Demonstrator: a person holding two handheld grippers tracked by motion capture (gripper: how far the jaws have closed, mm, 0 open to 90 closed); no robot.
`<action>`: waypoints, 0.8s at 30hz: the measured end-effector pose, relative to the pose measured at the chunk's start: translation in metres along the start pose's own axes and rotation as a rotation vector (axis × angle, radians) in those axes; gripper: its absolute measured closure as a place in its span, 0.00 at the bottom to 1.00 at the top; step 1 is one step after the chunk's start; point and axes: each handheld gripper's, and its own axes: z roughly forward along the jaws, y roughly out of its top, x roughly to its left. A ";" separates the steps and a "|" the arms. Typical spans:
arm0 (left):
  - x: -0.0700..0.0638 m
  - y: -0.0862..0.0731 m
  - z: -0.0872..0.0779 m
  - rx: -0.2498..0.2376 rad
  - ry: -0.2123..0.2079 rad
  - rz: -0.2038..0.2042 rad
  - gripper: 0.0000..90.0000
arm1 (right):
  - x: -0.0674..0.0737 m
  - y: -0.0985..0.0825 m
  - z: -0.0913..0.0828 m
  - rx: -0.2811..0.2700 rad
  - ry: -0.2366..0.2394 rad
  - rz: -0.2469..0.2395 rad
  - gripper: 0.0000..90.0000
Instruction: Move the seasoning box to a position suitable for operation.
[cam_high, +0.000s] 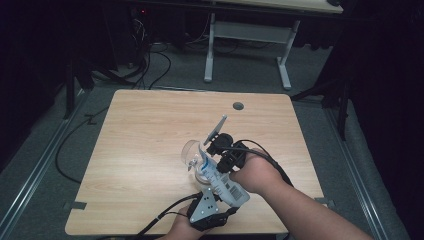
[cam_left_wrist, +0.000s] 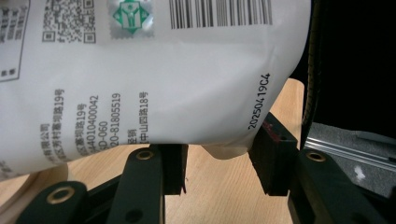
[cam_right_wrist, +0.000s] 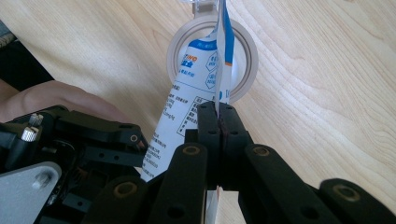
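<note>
White printed refill pouch (cam_high: 223, 182), tilted, top end dipped into clear jar (cam_high: 192, 152) just ahead of both tongs. Left tongs (cam_high: 226, 209) clamp the pouch's bottom end. Right tongs (cam_right_wrist: 219, 122), pinched tight on the pouch's upper edge. Jar stands on wooden counter (cam_high: 145, 140).

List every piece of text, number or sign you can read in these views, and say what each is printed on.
"20250419C4": on the white pouch, near its lower edge, left gripper view.
"20-81805519": pouch, same view.
"4010400042": pouch, partly cut off.
"山四路18号" and "路19号": address lines on the pouch, partly cut off.
Barcode, QR code and a green-and-white figure emblem: along the top; digits unreadable.
Blue-and-white print on the pouch in the right gripper view: too small to read.
</note>
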 end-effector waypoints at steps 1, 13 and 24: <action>0.000 -0.001 0.000 0.002 0.000 0.001 0.66 | 0.000 0.000 0.000 0.003 0.000 0.007 1.00; 0.001 -0.008 0.003 0.019 0.010 0.002 0.67 | -0.001 -0.004 0.000 0.010 0.001 0.010 1.00; 0.002 -0.013 0.004 0.030 0.016 0.001 0.67 | -0.001 -0.007 0.000 0.016 0.005 0.017 1.00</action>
